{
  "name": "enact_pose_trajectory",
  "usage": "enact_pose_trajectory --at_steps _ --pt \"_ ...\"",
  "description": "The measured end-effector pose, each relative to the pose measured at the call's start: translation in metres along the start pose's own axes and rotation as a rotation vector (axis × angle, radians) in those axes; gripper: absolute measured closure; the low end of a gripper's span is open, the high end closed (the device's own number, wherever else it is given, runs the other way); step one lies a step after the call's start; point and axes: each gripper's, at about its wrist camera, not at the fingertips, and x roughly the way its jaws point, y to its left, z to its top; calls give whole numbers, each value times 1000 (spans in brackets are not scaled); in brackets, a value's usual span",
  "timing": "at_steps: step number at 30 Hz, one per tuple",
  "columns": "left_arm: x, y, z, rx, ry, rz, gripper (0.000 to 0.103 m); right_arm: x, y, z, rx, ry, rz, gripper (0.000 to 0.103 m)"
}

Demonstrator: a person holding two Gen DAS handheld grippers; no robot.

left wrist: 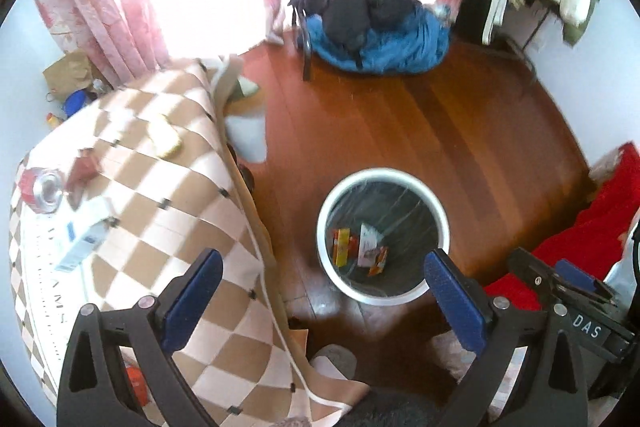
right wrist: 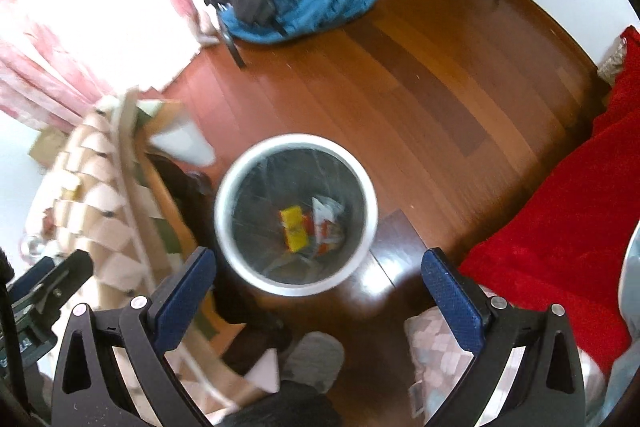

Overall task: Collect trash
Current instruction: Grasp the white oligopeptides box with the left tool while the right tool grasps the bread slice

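Below me lay the wood floor (left wrist: 460, 131), with the checkered table (left wrist: 168, 211) on my left. The white bin (left wrist: 382, 237) stood on the floor beside it, wrappers (right wrist: 308, 227) at its bottom. A box (left wrist: 82, 241) and can (left wrist: 42, 189) sat on the table. My left gripper (left wrist: 324, 291) and right gripper (right wrist: 320, 287) both gaped, empty.
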Motion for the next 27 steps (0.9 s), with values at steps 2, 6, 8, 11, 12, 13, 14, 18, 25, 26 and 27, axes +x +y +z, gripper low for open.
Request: enact_pose_trajectory --at_steps 2,6,8,11,12,13,14,18,25,26,27 --pt "-21 15 3 -19 -40 -2 0 -23 18 0 -15 -35 34 0" --pt "-58 63 5 -76 -112 32 0 -57 60 -2 -51 -79 101 0" --pt "-69 96 1 -114 -135 64 0 -68 90 -5 -79 -84 140 0" --pt "-72 148 -10 -167 -140 135 0 -68 145 -14 -151 -60 195 0" --pt "-69 165 -15 -179 -132 163 0 -65 161 -19 -172 -48 205 0" --pt "-63 189 -21 -191 -116 193 0 -59 183 -24 -205 -32 215 0" --pt "-58 201 -25 -188 -104 209 0 -53 198 -29 -228 -19 219 0" --pt "-17 251 -41 -109 3 302 0 -9 254 -48 -284 77 242 0" --pt "56 273 -39 129 149 276 1 79 324 -43 -359 181 202 22" --pt "66 272 -37 165 161 266 1 88 331 -38 -374 183 181 23" --pt "77 270 -34 199 172 250 8 94 337 -33 -385 184 174 23"
